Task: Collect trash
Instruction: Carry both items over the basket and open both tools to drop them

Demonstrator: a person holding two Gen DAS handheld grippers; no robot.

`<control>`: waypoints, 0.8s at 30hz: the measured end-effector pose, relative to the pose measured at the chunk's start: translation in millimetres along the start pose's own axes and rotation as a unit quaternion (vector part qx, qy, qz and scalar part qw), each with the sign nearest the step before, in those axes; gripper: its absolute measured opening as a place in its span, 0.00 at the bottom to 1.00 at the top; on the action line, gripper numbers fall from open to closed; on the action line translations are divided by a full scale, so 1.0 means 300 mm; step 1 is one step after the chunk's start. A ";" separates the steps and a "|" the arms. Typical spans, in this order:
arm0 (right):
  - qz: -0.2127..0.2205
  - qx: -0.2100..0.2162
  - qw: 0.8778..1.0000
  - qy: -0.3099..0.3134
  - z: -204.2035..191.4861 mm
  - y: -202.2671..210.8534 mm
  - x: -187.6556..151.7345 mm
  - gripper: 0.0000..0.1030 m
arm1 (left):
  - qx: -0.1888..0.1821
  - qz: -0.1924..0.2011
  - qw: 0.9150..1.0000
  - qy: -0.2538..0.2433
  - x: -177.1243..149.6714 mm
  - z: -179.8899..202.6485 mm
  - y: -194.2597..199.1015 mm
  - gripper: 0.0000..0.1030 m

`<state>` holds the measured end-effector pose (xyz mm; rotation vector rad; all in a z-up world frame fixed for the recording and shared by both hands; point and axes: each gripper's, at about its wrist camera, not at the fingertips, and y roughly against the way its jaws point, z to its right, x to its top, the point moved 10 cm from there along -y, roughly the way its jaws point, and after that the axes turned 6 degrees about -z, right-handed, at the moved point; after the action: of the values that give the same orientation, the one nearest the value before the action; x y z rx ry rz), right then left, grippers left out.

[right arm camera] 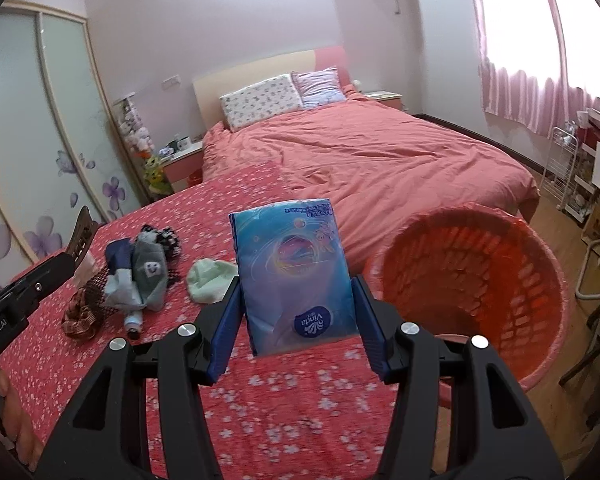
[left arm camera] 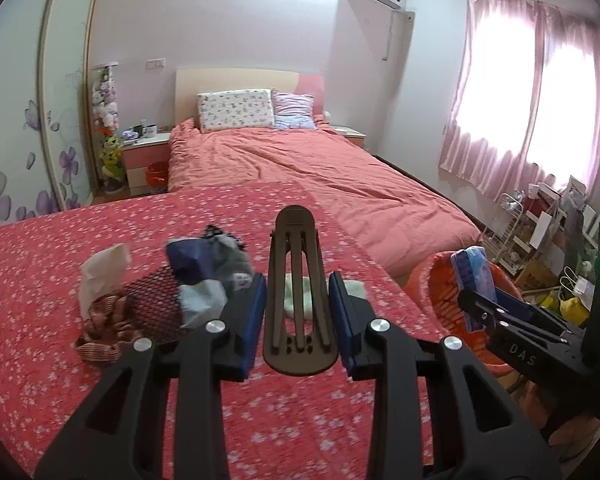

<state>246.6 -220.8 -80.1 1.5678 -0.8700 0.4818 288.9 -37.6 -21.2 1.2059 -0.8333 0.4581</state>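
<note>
My left gripper (left arm camera: 298,312) is shut on a brown slotted plastic sole-shaped piece (left arm camera: 299,292), held above the red flowered cloth (left arm camera: 100,380). My right gripper (right arm camera: 296,316) is shut on a blue Vinda tissue pack (right arm camera: 294,272), held just left of the orange mesh bin (right arm camera: 472,280). In the left wrist view the right gripper (left arm camera: 476,304) holds the pack (left arm camera: 470,276) over the bin (left arm camera: 440,284). A heap of socks and rags (right arm camera: 136,280) and a pale green cloth (right arm camera: 210,280) lie on the red cloth (right arm camera: 280,420).
A bed with a pink duvet (left arm camera: 300,172) lies beyond the cloth. A white wire rack (right arm camera: 560,176) and clutter stand at the right under pink curtains (left arm camera: 520,92). A wardrobe with flower doors (right arm camera: 40,140) is at the left.
</note>
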 end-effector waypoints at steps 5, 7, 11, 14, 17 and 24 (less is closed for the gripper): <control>0.011 -0.019 1.000 -0.016 0.083 0.016 0.012 0.53 | -0.021 -0.001 1.000 -0.012 0.016 0.093 -0.029 0.31; 0.015 -0.024 0.999 -0.022 0.126 0.030 0.019 0.52 | -0.030 -0.002 0.999 -0.018 0.021 0.140 -0.044 0.31; 0.025 -0.039 0.998 -0.038 0.208 0.050 0.035 0.52 | -0.051 -0.005 0.998 -0.030 0.028 0.236 -0.077 0.31; 0.032 -0.052 0.997 -0.051 0.271 0.064 0.044 0.53 | -0.070 -0.008 0.997 -0.039 0.031 0.315 -0.110 0.31; 0.038 -0.063 0.995 -0.065 0.329 0.072 0.049 0.52 | -0.091 -0.012 0.995 -0.048 0.026 0.399 -0.139 0.31; 0.037 -0.086 0.991 -0.095 0.463 0.048 0.045 0.52 | -0.128 -0.032 0.989 -0.072 -0.002 0.586 -0.233 0.31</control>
<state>220.9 -358.4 -88.0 1.4416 -1.0898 0.3036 282.7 -225.4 -44.3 1.0329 -0.9439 0.2045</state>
